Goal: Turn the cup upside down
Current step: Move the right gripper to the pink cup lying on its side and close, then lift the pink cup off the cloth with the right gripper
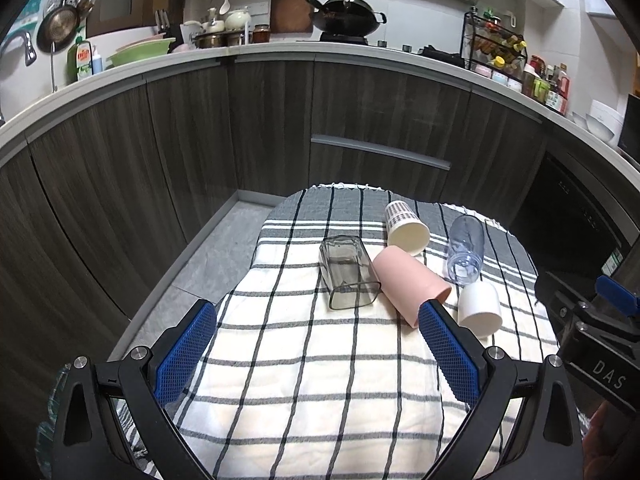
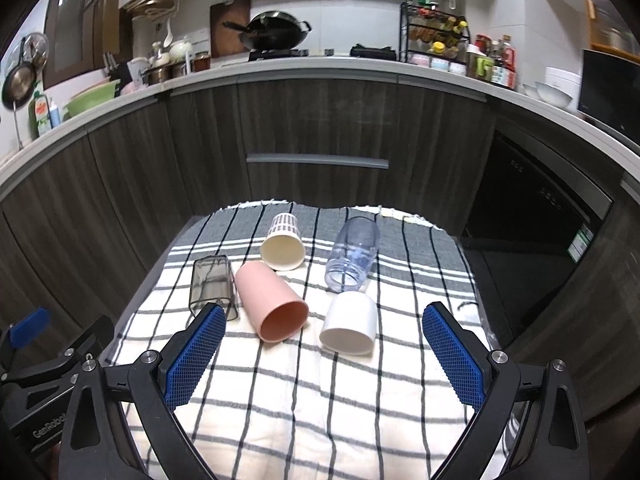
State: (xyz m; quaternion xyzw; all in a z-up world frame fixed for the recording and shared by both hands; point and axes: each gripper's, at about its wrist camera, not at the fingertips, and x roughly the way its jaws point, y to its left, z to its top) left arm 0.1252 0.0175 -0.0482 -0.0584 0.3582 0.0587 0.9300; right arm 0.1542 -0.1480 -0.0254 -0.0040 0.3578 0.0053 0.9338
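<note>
While both claws wait wide apart with nothing in them, five cups lie on their sides on the soft checked cloth [image 2: 320, 420]. One pink cup [image 2: 270, 306] is smooth and round. One white cup [image 2: 352, 322] lies just beside it. One grey see-through cup [image 2: 212, 286] is square. One clear bluish cup [image 2: 354, 254] and one cream patterned cup [image 2: 283, 244] lie farther back. The left gripper [image 1: 318, 354] and right gripper [image 2: 324, 354] have bumpy blue pads.
</note>
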